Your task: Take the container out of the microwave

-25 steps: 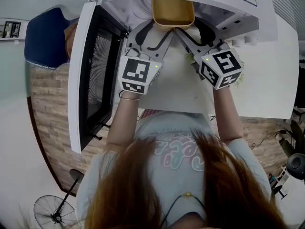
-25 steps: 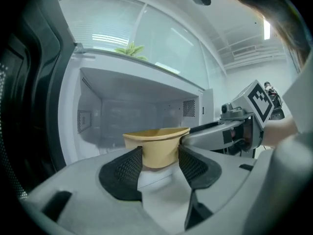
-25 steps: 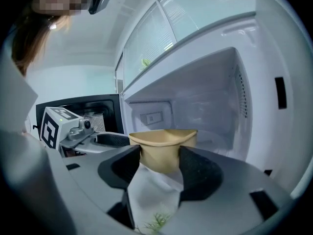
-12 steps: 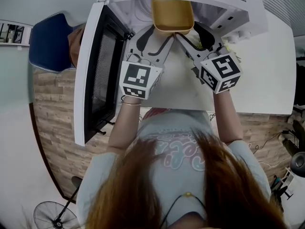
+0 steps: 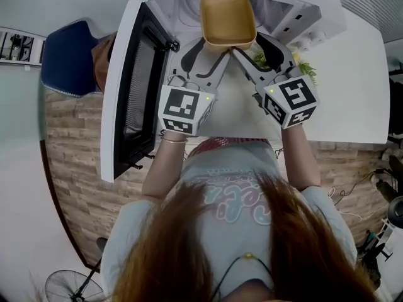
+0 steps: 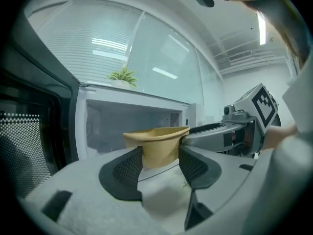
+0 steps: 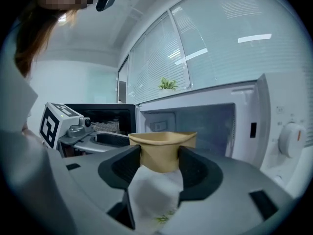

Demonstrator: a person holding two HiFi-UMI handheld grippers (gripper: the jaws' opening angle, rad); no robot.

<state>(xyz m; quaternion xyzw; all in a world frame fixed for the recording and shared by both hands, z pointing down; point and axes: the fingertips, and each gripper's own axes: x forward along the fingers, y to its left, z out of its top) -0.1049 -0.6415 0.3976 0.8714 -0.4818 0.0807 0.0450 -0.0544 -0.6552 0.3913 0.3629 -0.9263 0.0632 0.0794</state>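
Pinching container (image 5: 228,21) from 2 sides, left gripper (image 6: 160,161) and right gripper (image 7: 159,166) each clamping a near corner. Drawing outward: showing farther past microwave (image 5: 315,24) mouth than 1 second ago, far edge still inside. Probably nearing full removal.

We find the container (image 5: 228,21) drawn further out of the microwave (image 5: 305,19), with the left gripper (image 5: 206,48) and right gripper (image 5: 255,43) pulled back with it.
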